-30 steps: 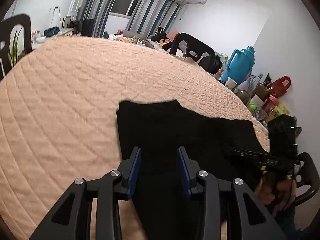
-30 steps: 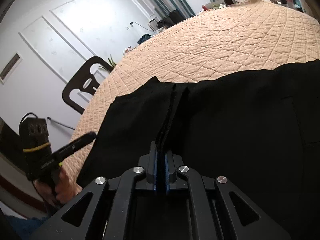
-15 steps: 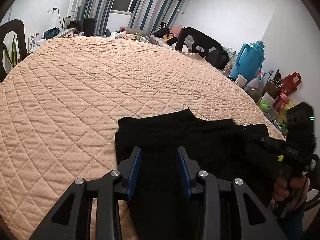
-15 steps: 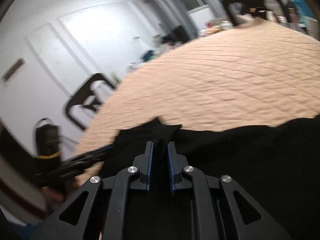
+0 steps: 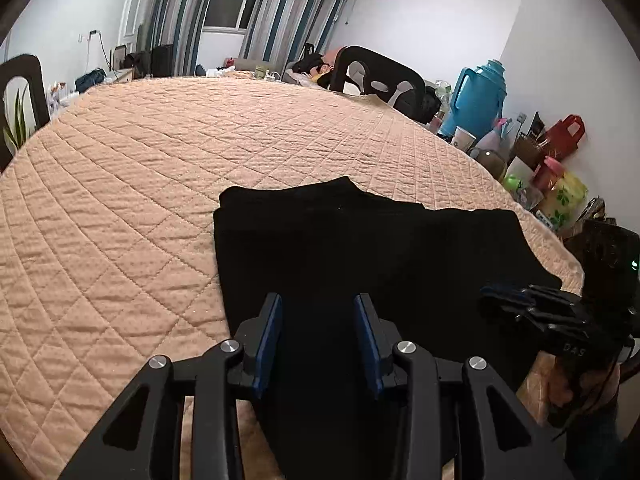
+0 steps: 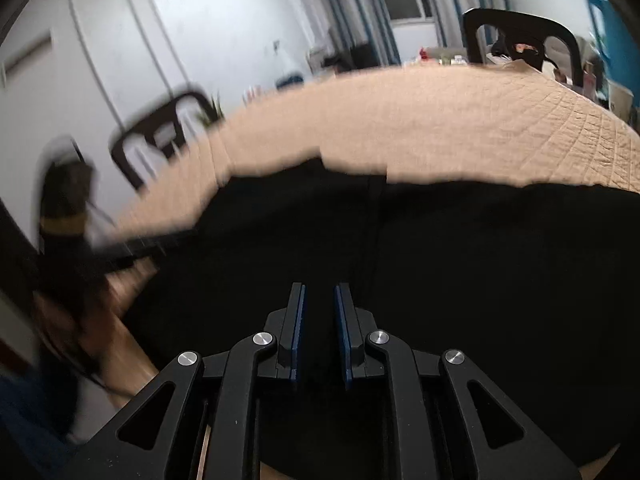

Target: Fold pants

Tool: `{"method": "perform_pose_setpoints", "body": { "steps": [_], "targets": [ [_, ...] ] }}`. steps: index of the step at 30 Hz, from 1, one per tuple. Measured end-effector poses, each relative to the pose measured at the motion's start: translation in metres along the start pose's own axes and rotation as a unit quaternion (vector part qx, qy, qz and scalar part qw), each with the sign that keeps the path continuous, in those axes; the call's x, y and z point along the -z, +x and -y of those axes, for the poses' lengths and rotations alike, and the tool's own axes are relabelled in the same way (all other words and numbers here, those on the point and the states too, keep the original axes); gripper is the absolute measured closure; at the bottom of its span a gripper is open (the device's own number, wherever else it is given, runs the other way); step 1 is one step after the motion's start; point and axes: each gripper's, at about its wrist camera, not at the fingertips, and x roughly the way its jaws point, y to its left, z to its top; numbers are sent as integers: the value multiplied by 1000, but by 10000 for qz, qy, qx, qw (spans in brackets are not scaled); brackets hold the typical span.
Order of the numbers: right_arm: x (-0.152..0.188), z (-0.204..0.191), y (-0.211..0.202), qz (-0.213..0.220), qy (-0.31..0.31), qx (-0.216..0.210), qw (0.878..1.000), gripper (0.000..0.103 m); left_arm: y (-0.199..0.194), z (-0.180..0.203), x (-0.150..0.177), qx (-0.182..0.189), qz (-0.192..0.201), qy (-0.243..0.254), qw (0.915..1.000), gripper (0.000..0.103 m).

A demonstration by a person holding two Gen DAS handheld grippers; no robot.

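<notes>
black pants (image 5: 360, 248) folded on the quilted cover (image 5: 140, 184). left gripper (image 5: 318, 332) released above them. right gripper (image 6: 320, 320) released too, nothing pinched.

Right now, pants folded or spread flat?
Folded: the black pants lie doubled on the quilt, a stepped second layer showing along the far edge.

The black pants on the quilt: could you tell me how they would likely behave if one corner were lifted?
The pants would probably droop: they lie flat in soft layers with a wavy far edge, so they look floppy. Their folded layers may slide apart, since nothing pins them. The quilt looks textured, so dragging may bunch them.
</notes>
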Motion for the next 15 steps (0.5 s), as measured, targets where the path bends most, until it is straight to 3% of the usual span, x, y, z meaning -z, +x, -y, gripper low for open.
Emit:
{"method": "perform_pose_setpoints", "body": {
  "steps": [4,11,15],
  "targets": [
    [-1,-8,-11,22,-91,319,9994,86,-13,5,7,21,35,20,10000,63],
    [20,-18,-18,15,-541,244,9982,86,-20,10,27,30,125,286,9995,63],
    [26,-2,-25,30,-226,253,9994,85,-20,12,28,-37,204,314,9993,63]
  ]
}}
